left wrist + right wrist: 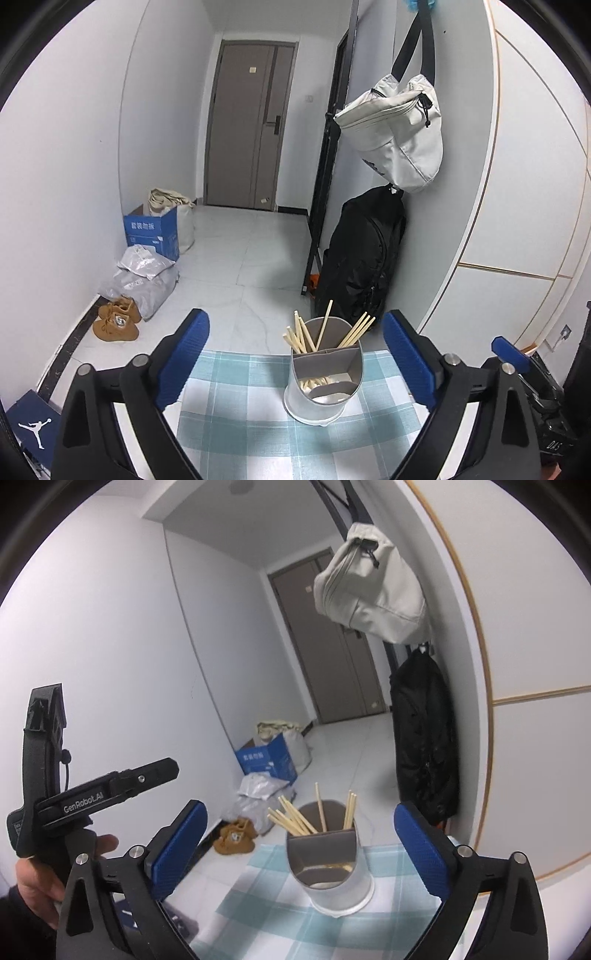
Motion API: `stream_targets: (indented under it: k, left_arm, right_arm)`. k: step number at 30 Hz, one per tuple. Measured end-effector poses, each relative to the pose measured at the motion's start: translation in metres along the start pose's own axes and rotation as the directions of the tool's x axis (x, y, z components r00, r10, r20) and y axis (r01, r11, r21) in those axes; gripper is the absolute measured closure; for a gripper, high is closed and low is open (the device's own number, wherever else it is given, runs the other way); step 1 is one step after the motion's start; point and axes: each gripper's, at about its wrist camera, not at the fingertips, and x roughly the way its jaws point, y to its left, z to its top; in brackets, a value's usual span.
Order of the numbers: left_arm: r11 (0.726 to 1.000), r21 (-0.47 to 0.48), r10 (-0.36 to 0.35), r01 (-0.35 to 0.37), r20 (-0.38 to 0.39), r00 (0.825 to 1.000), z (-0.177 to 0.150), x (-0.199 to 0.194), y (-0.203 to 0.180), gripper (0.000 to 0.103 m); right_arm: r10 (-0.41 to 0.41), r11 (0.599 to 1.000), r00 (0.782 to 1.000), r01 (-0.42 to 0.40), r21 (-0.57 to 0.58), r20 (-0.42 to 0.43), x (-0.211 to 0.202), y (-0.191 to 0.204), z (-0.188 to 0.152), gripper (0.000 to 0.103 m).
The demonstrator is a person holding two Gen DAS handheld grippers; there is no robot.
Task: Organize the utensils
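A metal utensil holder (320, 387) (332, 871) with grey dividers stands on the blue-checked tablecloth (240, 398) (258, 897). Several wooden chopsticks (306, 334) (295, 818) lean out of its far compartments. My left gripper (295, 350) is open, its blue pads wide apart, with the holder ahead between them and untouched. My right gripper (299, 834) is open too, the holder standing ahead between its blue pads without contact. In the right wrist view a hand (40, 878) holds the left gripper's body (85, 801) at the far left.
The table's far edge drops to a white tiled floor. A black backpack (362, 258) (424, 746) leans on the right wall under a hanging beige bag (399, 133) (373, 587). A blue box (153, 230), plastic bags and brown shoes (118, 321) lie along the left wall.
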Motion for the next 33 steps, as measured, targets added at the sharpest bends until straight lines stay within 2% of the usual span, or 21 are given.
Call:
stream_targets:
  k: [3,7,12,15,17,25,33]
  left_arm:
    - [1.000,0.017,-0.003,0.003,0.013,1.000,-0.007,-0.005,-0.005,0.010]
    - [0.996,0.044,0.071,-0.074,0.076,0.995,-0.019,-0.010,-0.008,0.009]
    - [0.996,-0.003,0.086,-0.087,0.107,0.991,-0.038,-0.012,0.003,0.010]
    - [0.994,-0.012,0.112,-0.112,0.116,0.987,-0.052,-0.010,0.010,0.010]
    - [0.995,-0.009,0.102,-0.102,0.108,0.989,-0.060,-0.006,0.014,0.010]
    - [0.990,0.014,0.139,-0.140,0.021,0.990,-0.089,0.025,0.017,0.010]
    - [0.990,0.031,0.135,-0.136,0.018,0.991,-0.096,0.029,0.013,0.010]
  right_arm:
    - [-0.010,1.000,1.000,0.010,-0.022,0.022,-0.008,0.002,-0.006,0.000]
    - [-0.025,0.998,0.998,0.029,-0.052,0.065,-0.018,0.002,-0.019,0.000]
    - [-0.054,0.998,0.994,0.055,-0.014,0.095,-0.025,-0.006,-0.037,0.000]
    - [-0.072,0.997,0.993,0.075,-0.029,0.092,-0.026,-0.007,-0.052,0.000]
    - [-0.076,0.995,0.993,0.081,-0.052,0.089,-0.025,-0.006,-0.060,0.000]
    - [-0.091,0.989,0.991,0.101,-0.107,0.096,-0.024,-0.003,-0.084,0.000]
    - [-0.079,0.991,0.994,0.086,-0.100,0.073,-0.015,0.000,-0.096,0.000]
